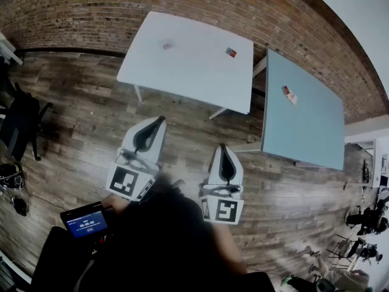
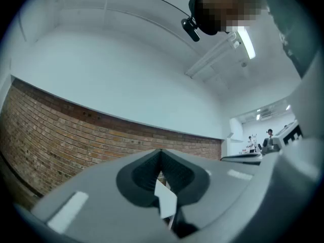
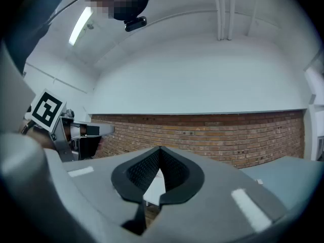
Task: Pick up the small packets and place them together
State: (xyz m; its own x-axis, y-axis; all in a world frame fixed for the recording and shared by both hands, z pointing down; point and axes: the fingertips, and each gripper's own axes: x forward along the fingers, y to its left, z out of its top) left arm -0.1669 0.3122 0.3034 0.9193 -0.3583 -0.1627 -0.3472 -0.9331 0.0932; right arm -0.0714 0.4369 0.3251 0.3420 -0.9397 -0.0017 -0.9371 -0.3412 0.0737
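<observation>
Small packets (image 1: 231,52): they lie flat in three spots in the head view, all well apart. A greyish packet (image 1: 167,45) and a reddish packet (image 1: 231,53) are on the white table (image 1: 182,78). A red-and-white packet (image 1: 289,94), perhaps two overlapping, is on the blue-grey table (image 1: 304,132).
Left gripper (image 2: 161,153): jaws together, pads meeting at the tips, nothing held. Only a pale sliver of background shows through the gap behind the tips.
Right gripper (image 3: 159,150): jaws likewise closed and empty.
Reach: both grippers hang over the wooden floor (image 1: 79,114), well short of either table.
Handling, as a guess: light, thin, soft sachets that likely crumple and slide on the smooth tabletops. Breakage looks like a small risk.
Where to grip: probably an edge or corner. The jaws would come in low and nearly flat to the tabletop and pinch lightly, so the packet lifts rather than skates away.
Progress: nothing gathered yet; the jaws must open first.
</observation>
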